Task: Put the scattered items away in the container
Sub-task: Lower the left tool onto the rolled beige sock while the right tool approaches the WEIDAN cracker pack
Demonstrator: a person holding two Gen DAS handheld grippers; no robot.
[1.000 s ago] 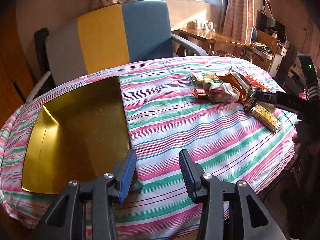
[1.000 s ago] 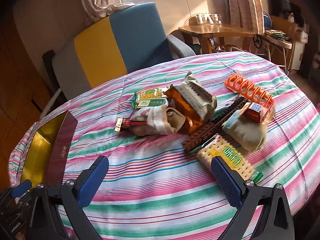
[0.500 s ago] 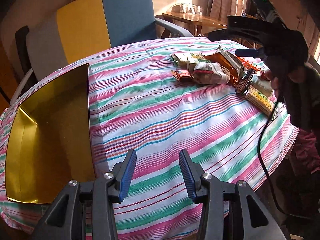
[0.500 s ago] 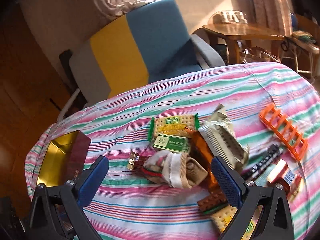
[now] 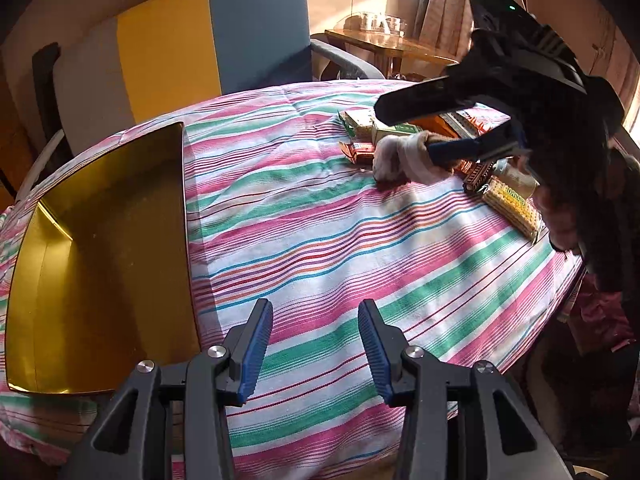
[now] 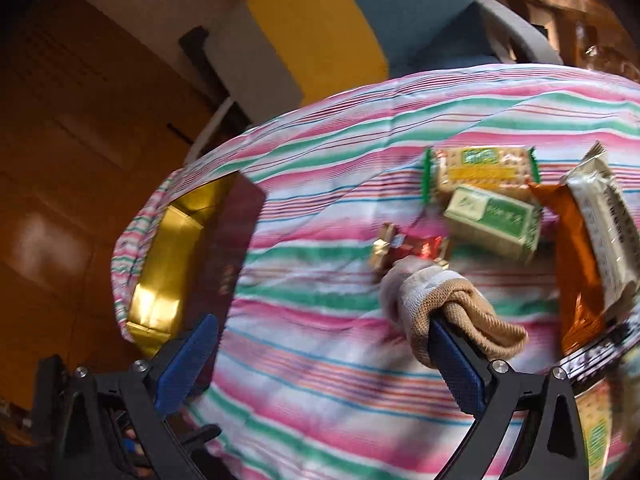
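- The right gripper (image 6: 320,360) is seen with its jaws spread wide; nothing is clamped between the blue ribbed pads.
- One of its pads (image 6: 456,364) is lodged against the rolled sock bundle (image 6: 436,300); whether the pad sits inside a fold cannot be told. The other pad hangs over bare cloth, well apart from the bundle.
- The left gripper (image 5: 316,344) is held part-open and empty above the near edge of the striped tablecloth (image 5: 320,240), just beside the container (image 5: 100,248).
- The container is placed at the left of the table, well apart from the scattered items at the right.
- Counted in the right wrist view: one sock bundle, one cracker packet (image 6: 476,170) with green ends, one small green-and-cream box (image 6: 494,222), one red-and-gold foil sweet (image 6: 404,246), one orange foil pouch (image 6: 576,272), one pale printed pouch (image 6: 608,224).
- A second cracker packet (image 5: 510,206) and a dark studded brick strip (image 5: 478,174) are seen in the left wrist view.
- The container is a shallow rectangular tray, glossy gold inside and dark maroon outside. The sock bundle is of soft knit, beige and off-white. The tablecloth is woven in pink, green and white stripes.
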